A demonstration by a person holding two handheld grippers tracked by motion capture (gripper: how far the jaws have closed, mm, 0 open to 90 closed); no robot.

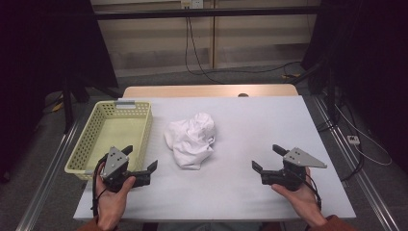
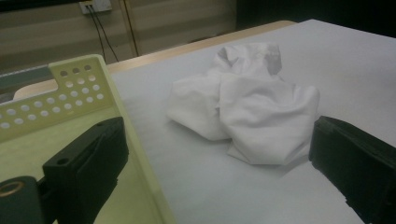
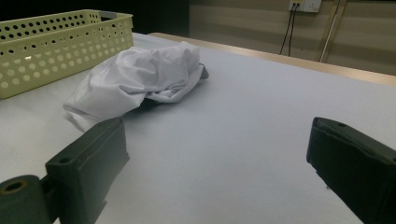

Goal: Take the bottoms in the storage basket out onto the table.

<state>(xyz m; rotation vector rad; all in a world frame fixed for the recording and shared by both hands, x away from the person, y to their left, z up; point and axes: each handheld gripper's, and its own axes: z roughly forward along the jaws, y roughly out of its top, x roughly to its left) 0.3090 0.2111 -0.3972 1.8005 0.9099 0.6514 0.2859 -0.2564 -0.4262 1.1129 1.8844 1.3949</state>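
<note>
A crumpled white cloth [image 1: 190, 139] lies in a heap at the middle of the white table [image 1: 260, 125]; it also shows in the left gripper view [image 2: 247, 107] and the right gripper view [image 3: 140, 74]. A pale yellow perforated basket [image 1: 115, 132] stands at the table's left, with nothing visible inside. My left gripper [image 1: 140, 158] is held low at the basket's near right corner, jaws wide open and bare, pointing toward the cloth. My right gripper [image 1: 267, 158] hovers near the front right of the table, open with nothing held, aimed left at the cloth.
The basket's rim [image 2: 107, 88] sits close beside the left gripper's left jaw. Bare table surface [image 3: 261, 107] stretches between the right gripper and the cloth. Beyond the table's far wooden edge [image 1: 207, 90] cables [image 1: 197, 53] hang over the floor.
</note>
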